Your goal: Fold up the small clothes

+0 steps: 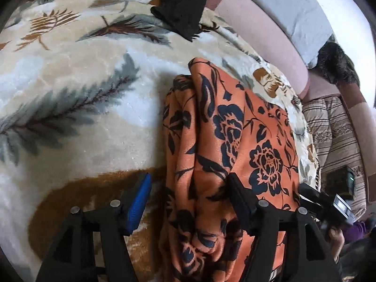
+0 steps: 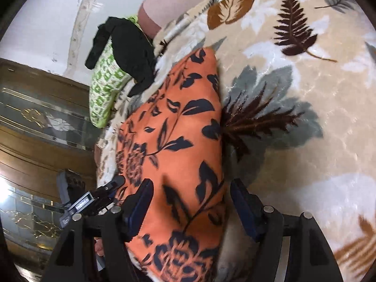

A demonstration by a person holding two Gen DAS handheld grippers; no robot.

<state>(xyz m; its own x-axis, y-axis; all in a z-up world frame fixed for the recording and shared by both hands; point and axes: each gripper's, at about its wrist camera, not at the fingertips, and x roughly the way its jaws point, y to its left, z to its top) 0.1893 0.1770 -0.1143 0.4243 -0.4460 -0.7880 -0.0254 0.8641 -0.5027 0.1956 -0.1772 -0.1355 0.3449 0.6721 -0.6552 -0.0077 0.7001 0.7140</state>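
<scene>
Left wrist view: the left gripper [image 1: 189, 202] has its jaws spread wide, and the orange floral cloth [image 1: 235, 136] lies bunched on the leaf-print blanket [image 1: 82, 89], running from between the fingers out ahead, with a black garment [image 1: 183, 11] lying far ahead. Right wrist view: the right gripper [image 2: 190, 209] is spread apart too, the same orange floral cloth [image 2: 178, 145] sits between its fingers and stretches forward, and the black garment [image 2: 127, 54] is draped over a green patterned fabric [image 2: 105, 89], ahead and to the left.
</scene>
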